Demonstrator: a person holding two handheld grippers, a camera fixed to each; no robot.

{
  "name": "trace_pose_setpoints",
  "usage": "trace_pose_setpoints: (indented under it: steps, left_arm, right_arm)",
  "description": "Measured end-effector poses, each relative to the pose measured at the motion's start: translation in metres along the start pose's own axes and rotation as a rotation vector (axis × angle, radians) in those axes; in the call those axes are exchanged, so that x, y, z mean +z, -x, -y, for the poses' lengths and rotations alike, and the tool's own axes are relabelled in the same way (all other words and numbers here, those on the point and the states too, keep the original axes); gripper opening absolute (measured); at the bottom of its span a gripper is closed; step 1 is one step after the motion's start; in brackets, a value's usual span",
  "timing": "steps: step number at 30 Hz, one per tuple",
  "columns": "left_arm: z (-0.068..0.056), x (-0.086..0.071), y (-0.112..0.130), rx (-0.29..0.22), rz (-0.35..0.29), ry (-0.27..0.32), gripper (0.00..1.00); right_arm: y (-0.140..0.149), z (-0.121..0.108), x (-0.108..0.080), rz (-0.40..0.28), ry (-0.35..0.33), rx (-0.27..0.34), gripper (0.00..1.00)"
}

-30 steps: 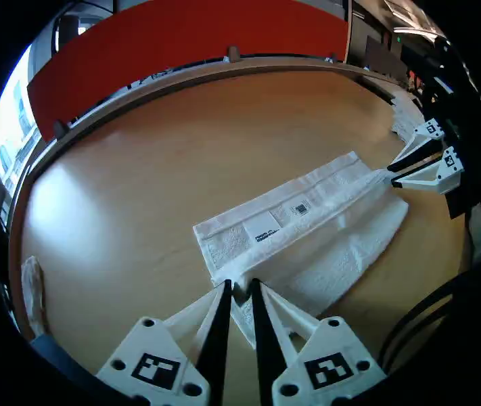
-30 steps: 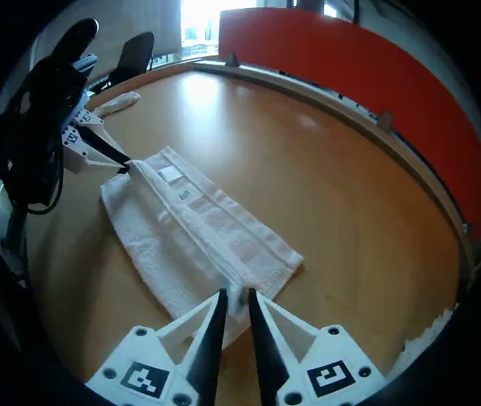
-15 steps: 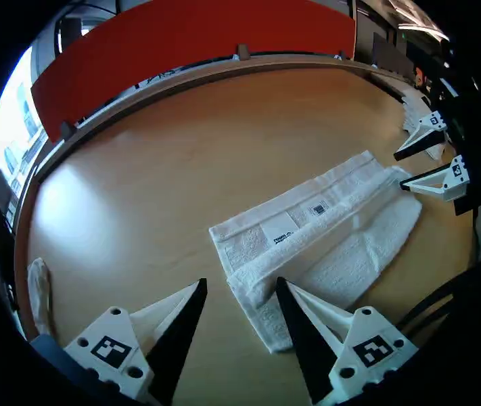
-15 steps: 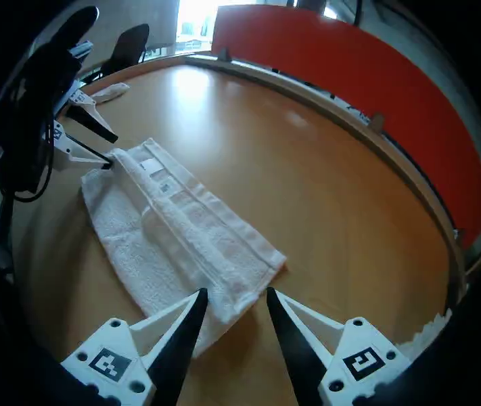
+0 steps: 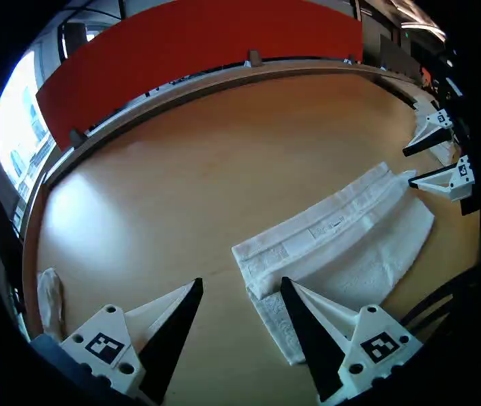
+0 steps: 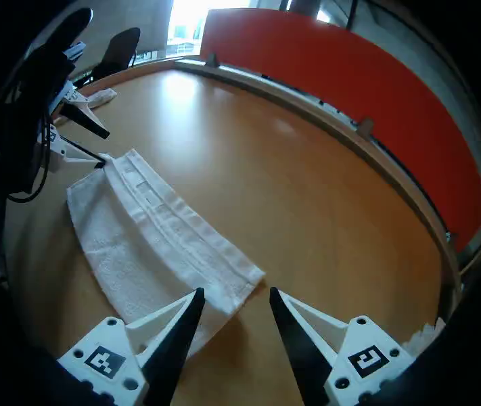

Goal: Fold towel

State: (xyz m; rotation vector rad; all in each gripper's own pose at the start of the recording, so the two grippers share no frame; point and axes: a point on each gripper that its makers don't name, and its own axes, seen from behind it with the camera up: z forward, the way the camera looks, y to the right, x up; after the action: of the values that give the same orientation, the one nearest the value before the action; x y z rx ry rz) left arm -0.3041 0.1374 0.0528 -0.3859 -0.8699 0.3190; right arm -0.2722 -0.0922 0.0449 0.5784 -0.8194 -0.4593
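A white towel (image 5: 348,233) lies flat on the wooden table (image 5: 172,176), folded lengthwise into a long strip with a hemmed band on top. My left gripper (image 5: 240,281) stands open at one short end, its fingers apart and a little back from the towel's corner. In the right gripper view the same towel (image 6: 152,230) runs away to the left. My right gripper (image 6: 236,291) is open just short of its near end. The other gripper shows open at the towel's far end in each view: the right gripper (image 5: 408,168) and the left gripper (image 6: 105,149). Nothing is held.
A red partition (image 5: 193,47) runs along the table's curved far edge (image 6: 348,128). A crumpled white cloth (image 5: 49,304) lies near the left end, also visible as the cloth (image 6: 105,98). Another white cloth (image 6: 429,331) sits at the right end. A dark chair (image 6: 122,51) stands beyond.
Both grippers were shut on the towel's ends, then opened and let go. They have drawn back slightly, and the towel now rests folded on the table.
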Motion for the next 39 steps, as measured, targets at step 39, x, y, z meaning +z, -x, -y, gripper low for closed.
trace_pose_setpoints:
  steps: [39]
  left_arm:
    - [-0.011,-0.048,0.038,-0.111,-0.011,0.003,0.96]
  right_arm:
    - [0.024,0.027,-0.043,-0.038,-0.001,0.047,0.89]
